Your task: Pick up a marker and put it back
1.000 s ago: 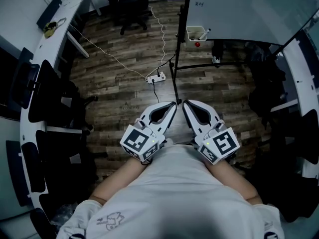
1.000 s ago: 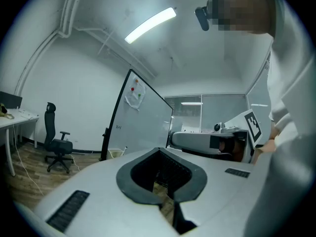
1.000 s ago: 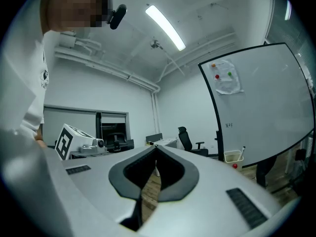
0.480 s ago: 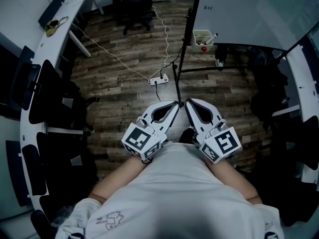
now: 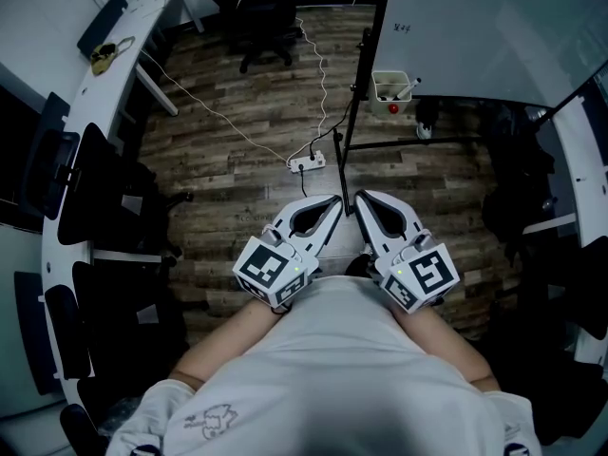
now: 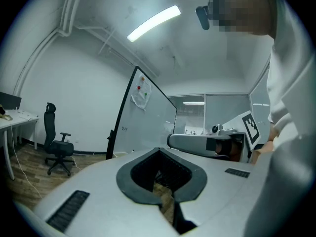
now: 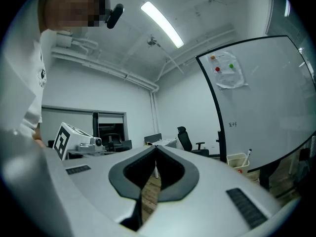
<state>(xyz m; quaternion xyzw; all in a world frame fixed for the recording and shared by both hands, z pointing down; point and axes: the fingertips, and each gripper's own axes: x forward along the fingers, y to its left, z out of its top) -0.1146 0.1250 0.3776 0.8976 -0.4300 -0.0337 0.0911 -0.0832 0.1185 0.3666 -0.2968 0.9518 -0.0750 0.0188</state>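
Observation:
A small white box hangs at the bottom edge of the whiteboard, far ahead on the right. Markers stand in it; one white marker sticks up out of the box in the right gripper view. A red magnet sits just under the box. My left gripper and right gripper are held side by side close to the person's chest, well short of the board. Both are shut with nothing between the jaws, tips touching.
The whiteboard's black stand rises from the wooden floor ahead. A white power strip and its cable lie on the floor. A black office chair stands at the back. A curved white desk and dark chairs line the left.
The box and whiteboard have slid down and right in the head view, so the person has come closer to them. Both grippers stay shut and in place at the chest.

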